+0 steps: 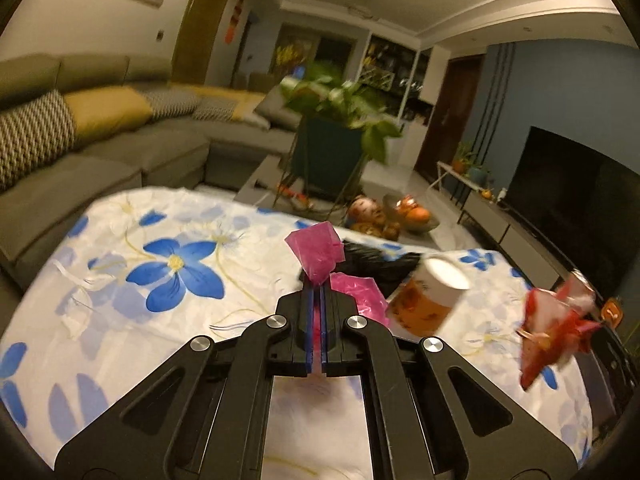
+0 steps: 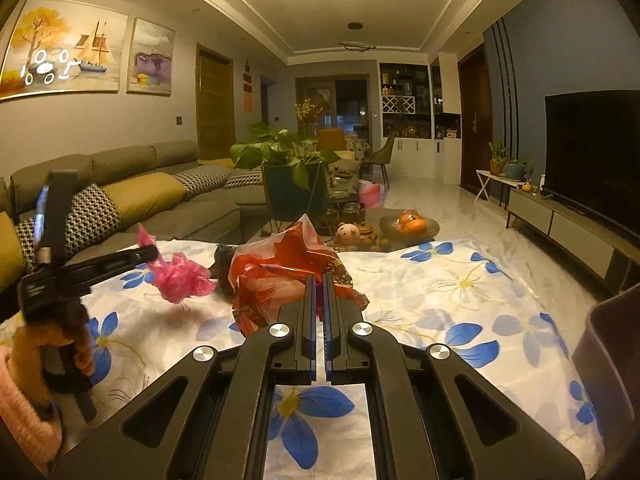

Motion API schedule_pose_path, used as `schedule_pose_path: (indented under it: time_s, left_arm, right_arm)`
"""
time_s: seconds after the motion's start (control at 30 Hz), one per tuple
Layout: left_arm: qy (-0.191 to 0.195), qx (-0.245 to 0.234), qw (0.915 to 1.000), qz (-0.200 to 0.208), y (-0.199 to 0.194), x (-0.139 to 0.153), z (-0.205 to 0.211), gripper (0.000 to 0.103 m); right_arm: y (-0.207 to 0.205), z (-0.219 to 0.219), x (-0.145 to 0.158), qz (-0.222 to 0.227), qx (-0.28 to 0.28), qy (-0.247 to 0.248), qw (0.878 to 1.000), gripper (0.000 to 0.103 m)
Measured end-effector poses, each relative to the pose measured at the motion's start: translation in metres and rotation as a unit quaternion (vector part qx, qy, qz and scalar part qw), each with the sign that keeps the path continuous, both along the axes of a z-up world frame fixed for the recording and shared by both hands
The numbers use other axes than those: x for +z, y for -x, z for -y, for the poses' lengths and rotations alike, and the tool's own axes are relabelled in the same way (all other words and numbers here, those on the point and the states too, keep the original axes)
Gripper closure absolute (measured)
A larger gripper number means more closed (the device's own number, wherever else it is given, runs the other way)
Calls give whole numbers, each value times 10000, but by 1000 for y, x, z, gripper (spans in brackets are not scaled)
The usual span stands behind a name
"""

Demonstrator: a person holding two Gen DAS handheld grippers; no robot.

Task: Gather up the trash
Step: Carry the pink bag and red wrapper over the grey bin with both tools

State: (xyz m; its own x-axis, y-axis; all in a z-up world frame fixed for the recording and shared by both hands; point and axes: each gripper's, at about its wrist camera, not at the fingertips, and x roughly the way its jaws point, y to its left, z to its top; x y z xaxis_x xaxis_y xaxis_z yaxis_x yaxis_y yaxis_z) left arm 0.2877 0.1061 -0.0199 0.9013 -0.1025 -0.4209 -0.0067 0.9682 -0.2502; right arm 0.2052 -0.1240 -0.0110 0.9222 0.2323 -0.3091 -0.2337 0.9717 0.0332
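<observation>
My left gripper (image 1: 318, 282) is shut on a crumpled pink plastic bag (image 1: 316, 250), held above the flowered tablecloth (image 1: 176, 268). The right wrist view shows that same gripper (image 2: 150, 254) at the left with the pink bag (image 2: 182, 278) hanging from its tips. My right gripper (image 2: 319, 280) is shut on a red-and-white plastic wrapper (image 2: 280, 272), which also appears at the right (image 1: 550, 330). A black plastic bag (image 1: 372, 264) and a tilted paper cup (image 1: 432, 292) sit just beyond the pink bag.
A dark bin (image 2: 612, 360) stands at the table's right edge. Behind the table are a low tea table with a fruit bowl (image 2: 410, 224) and a potted plant (image 2: 288, 176). A grey sofa (image 2: 160, 200) runs along the left. A TV (image 2: 592, 156) stands on the right.
</observation>
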Motion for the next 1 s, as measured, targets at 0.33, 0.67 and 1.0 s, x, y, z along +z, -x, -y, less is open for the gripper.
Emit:
schedule_pose_path:
  time_s: [0.33,0.67,1.0]
  left_arm:
    - [-169,-347,9989,284,47,28,46,102]
    - [-287,-870,9951,384,77,40,105,102]
    - [-412,-1329,9891,491,94,49,164,102]
  right_arm:
    - [34,31,17,188,-276,-72,9994,100]
    - [67,69,28,304,-706,-96,9970,100]
    - [89,111,32,428,-1131,-152,9925,100]
